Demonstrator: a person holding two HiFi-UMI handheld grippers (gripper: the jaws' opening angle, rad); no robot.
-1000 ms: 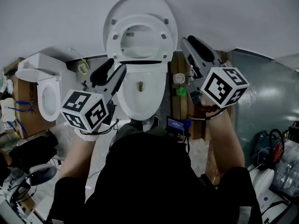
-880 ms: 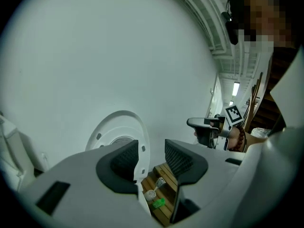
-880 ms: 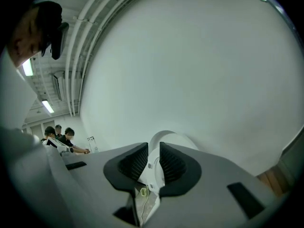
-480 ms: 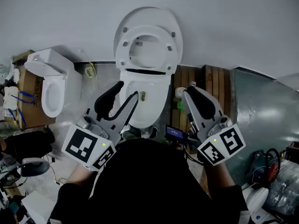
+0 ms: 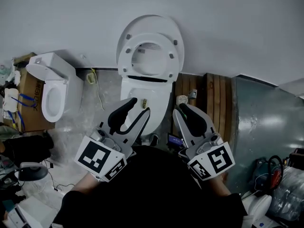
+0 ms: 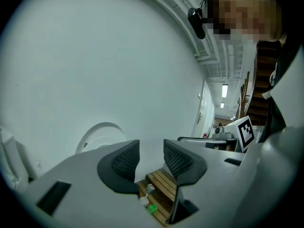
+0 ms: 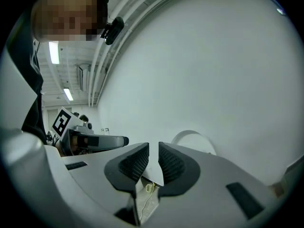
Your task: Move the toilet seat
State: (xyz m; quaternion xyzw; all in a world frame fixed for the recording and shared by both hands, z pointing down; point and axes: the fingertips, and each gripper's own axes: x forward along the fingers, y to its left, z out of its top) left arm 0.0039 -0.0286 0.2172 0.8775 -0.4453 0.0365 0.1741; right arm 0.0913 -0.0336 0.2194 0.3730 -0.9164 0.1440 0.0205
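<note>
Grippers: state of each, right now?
Left gripper: just been closing, small gap left, holding nothing.
Right gripper: just been closing, narrow slit left, holding nothing.

My head cam has toilet dead centre, backed against wall. toilet seat stands tipped up above bowl, with lid behind it, leaning on wall. Second toilet sits off to left, well apart, with cardboard box just beyond it. Loose cable lies on floor between both toilets. Wooden planks lie just right of main toilet, few small bits on their left edge. I see pile of gear far right, near bottom corner.
</note>
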